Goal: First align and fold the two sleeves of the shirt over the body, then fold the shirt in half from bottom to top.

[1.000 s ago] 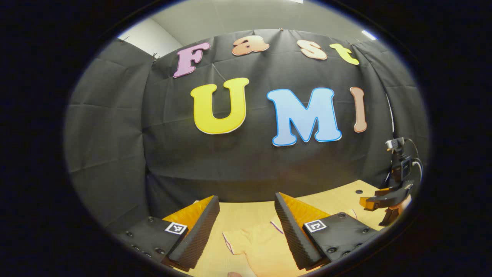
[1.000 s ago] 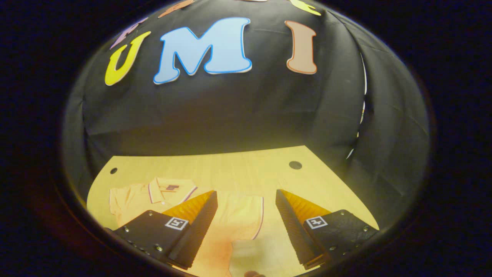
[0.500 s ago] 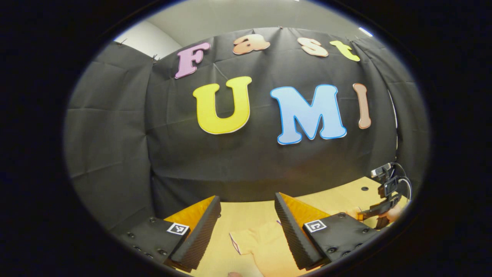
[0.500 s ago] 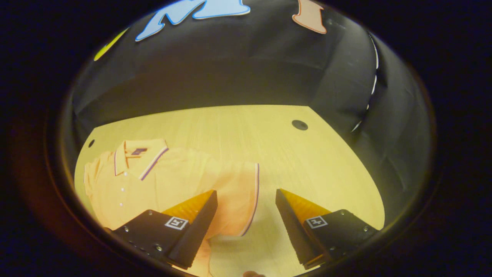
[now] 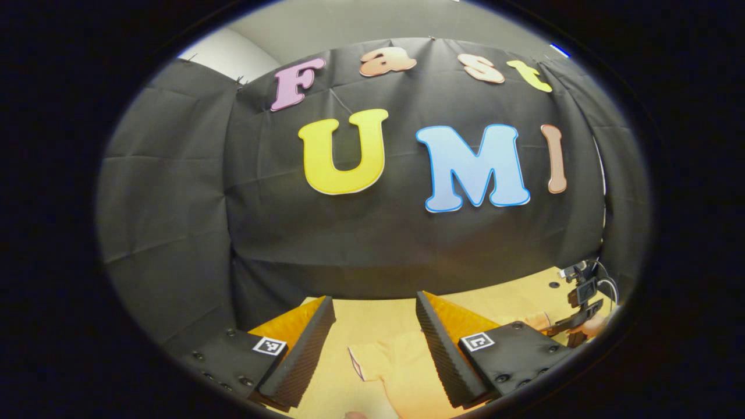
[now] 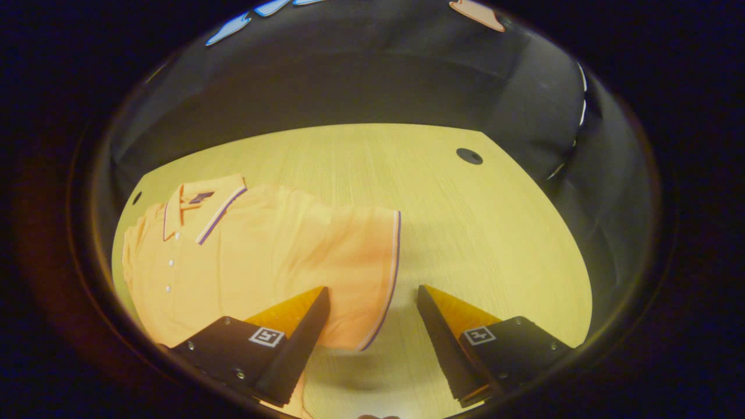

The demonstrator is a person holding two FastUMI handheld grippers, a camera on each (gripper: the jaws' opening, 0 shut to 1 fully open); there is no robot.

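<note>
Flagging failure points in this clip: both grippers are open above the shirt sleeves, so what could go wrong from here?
1. The right gripper straddles the striped cuff of the sleeve; a shallow pinch may catch only the edge and slip.
2. The left gripper sits over the other sleeve at a different spot, so the folds may land unevenly.
3. A dragged grab could shift the shirt on the smooth table.

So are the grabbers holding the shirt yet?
No. Both the left gripper and the right gripper are open, over the shirt, which lies on the table. Nothing is held.
</note>
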